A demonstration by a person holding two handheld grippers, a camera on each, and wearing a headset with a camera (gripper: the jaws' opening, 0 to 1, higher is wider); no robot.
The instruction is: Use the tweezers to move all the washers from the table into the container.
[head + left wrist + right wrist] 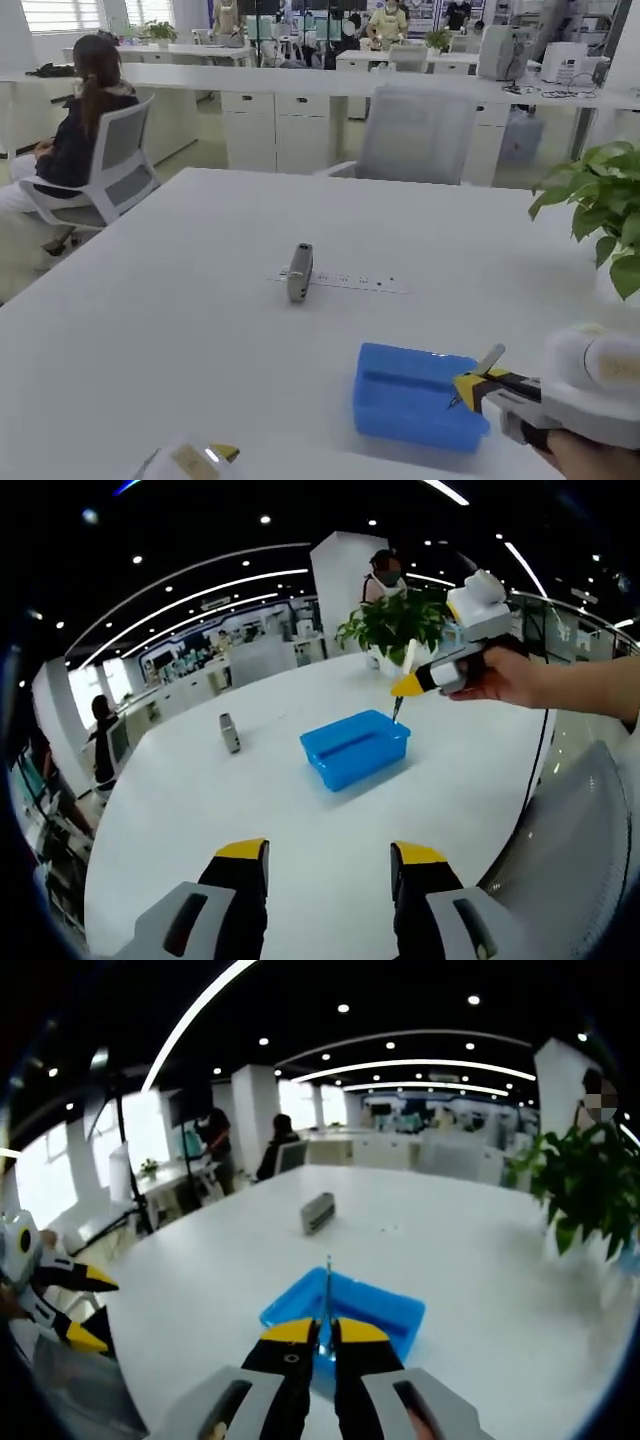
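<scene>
We judge most of the job left: our right gripper [470, 388], jaws clenched on the tweezers [489, 360], hovers over the blue container [415, 425], the left gripper [330, 852] released, washers [345, 281] lying on the worktop [150, 330].

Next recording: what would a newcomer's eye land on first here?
The bright blue container on the near side of the white table stands out first. The right hand-held gripper holds tweezers with their tips over it. Farther back, a small grey block lies by a faint row of specks, probably the washers.
</scene>
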